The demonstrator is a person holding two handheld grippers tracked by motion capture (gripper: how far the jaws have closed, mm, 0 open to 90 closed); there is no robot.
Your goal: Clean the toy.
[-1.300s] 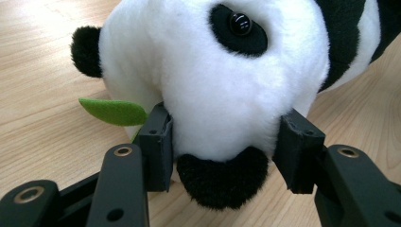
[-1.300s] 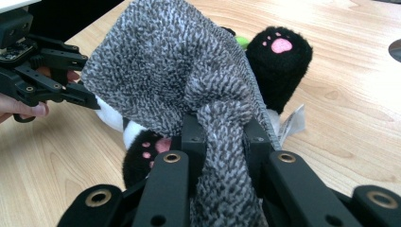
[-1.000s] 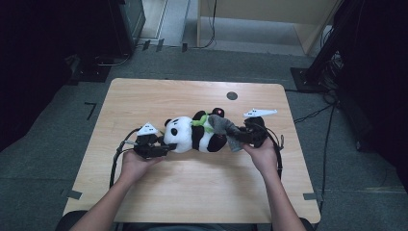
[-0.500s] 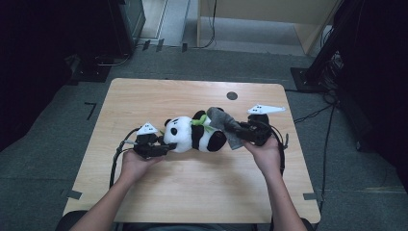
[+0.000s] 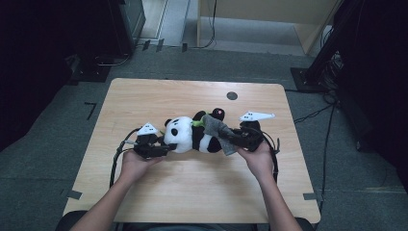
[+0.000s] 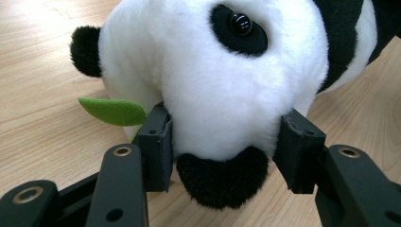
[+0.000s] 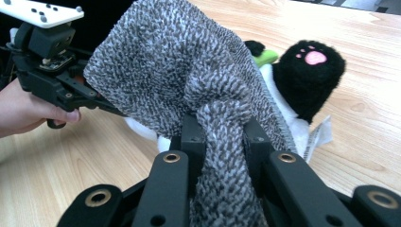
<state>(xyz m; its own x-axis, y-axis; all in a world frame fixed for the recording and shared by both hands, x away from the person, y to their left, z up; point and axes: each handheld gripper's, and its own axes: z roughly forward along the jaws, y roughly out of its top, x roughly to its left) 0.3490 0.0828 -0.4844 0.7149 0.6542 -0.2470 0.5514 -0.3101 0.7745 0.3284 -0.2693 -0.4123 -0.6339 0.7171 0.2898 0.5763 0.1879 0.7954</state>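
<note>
A black-and-white panda plush [image 5: 192, 137] lies on its side on the wooden table [image 5: 192, 96], head to the left. My left gripper [image 5: 161, 150] is shut on the panda's head [image 6: 208, 71]; its pads [image 6: 158, 142] press into the white fur on either side of the black ear. A green felt leaf [image 6: 113, 111] sticks out beside the head. My right gripper [image 7: 222, 137] is shut on a grey knitted cloth [image 7: 179, 66], which drapes over the panda's body and legs [image 5: 219, 130]. The panda's black foot with a pink paw [image 7: 307, 75] shows beyond the cloth.
A small black round mark [image 5: 232, 95] sits near the table's far edge. Cables trail from both grippers over the table sides. Dark equipment and a wooden cabinet stand on the floor beyond. The table's near half is bare wood.
The right gripper has shifted slightly with the grey cloth, out to the right and back toward the panda. The left gripper and the panda's head have stayed put.
</note>
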